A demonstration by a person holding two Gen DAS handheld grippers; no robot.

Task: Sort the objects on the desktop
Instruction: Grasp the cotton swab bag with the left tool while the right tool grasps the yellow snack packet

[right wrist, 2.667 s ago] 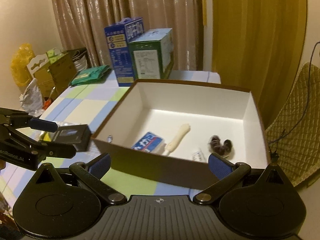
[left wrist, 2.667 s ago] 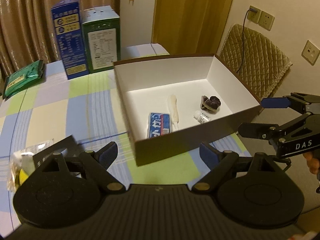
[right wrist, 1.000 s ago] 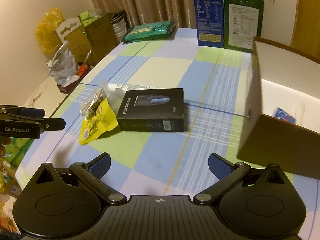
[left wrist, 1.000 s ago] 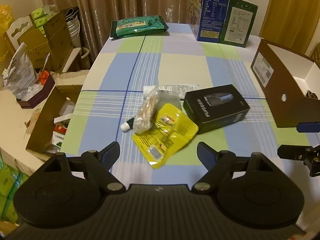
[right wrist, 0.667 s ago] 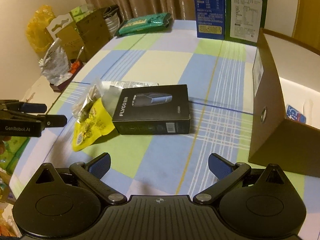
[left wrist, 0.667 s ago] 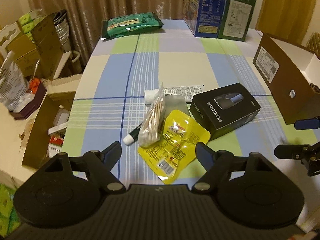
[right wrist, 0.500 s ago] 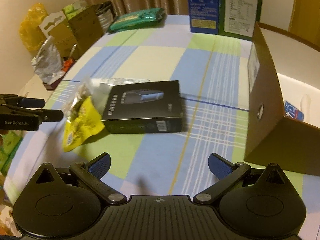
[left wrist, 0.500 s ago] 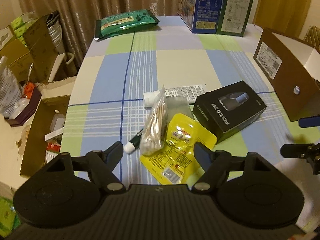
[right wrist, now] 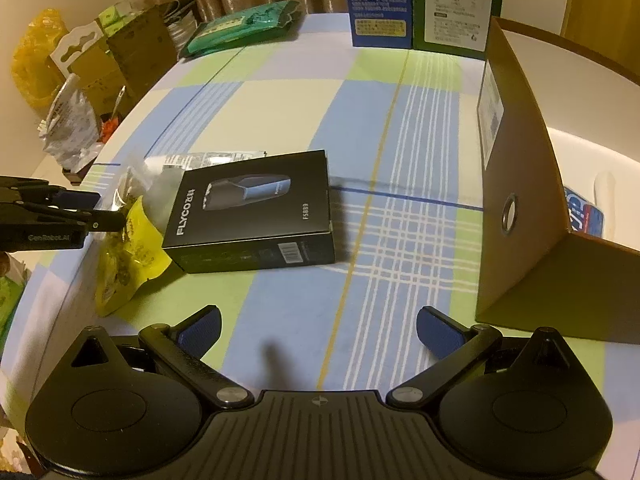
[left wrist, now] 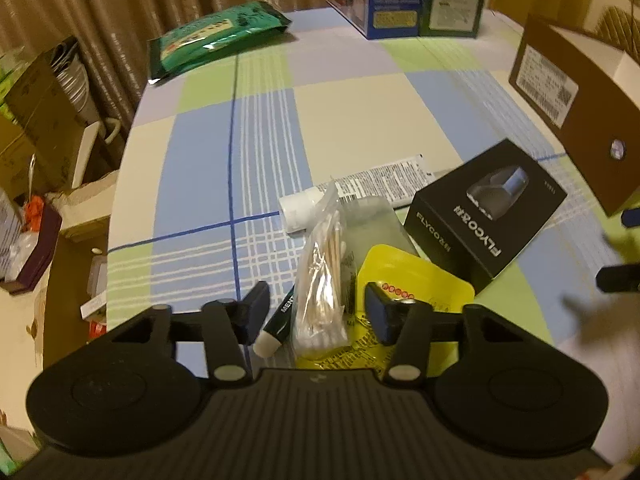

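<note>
On the checked tablecloth: sorting under way, a small heap of items waiting at 6 o'clock in the left wrist view.
Left gripper (left wrist: 316, 314): jaws have just been closing and stand partly open, astride the clear bag of cotton swabs (left wrist: 322, 280); whether the pads press the plastic yet cannot be told.
Right gripper (right wrist: 318, 330): jaws wide apart, nothing between them, above bare cloth.
Swab bag: lies on the yellow pouch (left wrist: 404, 280), with a dark tube (left wrist: 280, 320) just beside it at 7 o'clock and a white tube (left wrist: 360, 192) at 12 o'clock.
Black box (right wrist: 256, 210): at 2 o'clock from the heap, touching the pouch.
Brown carton (right wrist: 524, 200): open, well apart at 3 o'clock, likely destination.
Risk: closing jaws could catch the yellow pouch or the dark tube along with the bag, since all three crowd together.
Risk: thin, slack plastic may slide from the pads, because only a loose fold is gripped.
</note>
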